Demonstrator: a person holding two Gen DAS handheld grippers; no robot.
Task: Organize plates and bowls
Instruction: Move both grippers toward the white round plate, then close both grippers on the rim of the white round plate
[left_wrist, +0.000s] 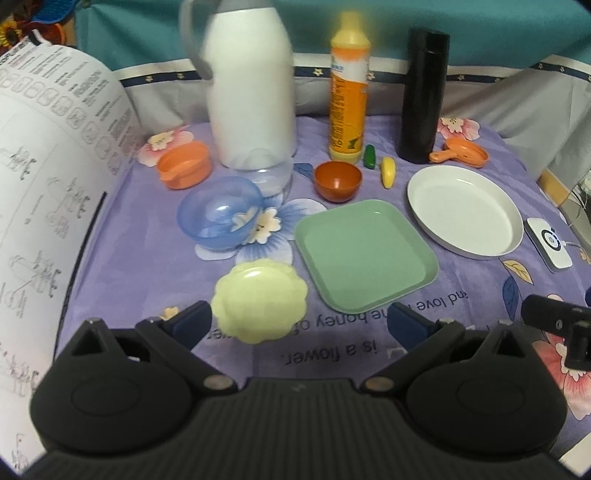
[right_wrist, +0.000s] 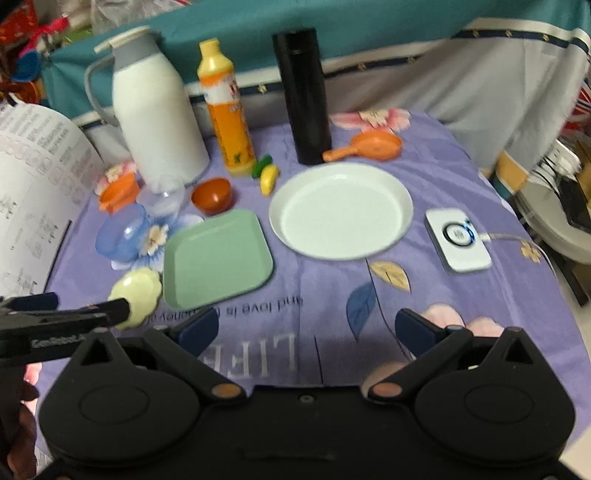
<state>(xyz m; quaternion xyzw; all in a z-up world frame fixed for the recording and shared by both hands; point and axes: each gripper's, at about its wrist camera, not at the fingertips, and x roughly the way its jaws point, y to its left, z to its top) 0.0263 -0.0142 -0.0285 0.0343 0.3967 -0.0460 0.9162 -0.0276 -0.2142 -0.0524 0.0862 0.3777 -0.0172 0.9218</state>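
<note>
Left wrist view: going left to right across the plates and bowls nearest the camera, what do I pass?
Blue bowl → pale yellow scalloped dish → green square plate → white round plate.

A purple flowered cloth (right_wrist: 424, 295) with printed lettering covers the worktop. At twelve o'clock behind it hangs teal fabric (right_wrist: 369, 26) over a white drape with a navy starred band (right_wrist: 509, 33). At nine o'clock stands a large printed sheet (left_wrist: 44, 184). Lighting is soft, indoor.
</note>
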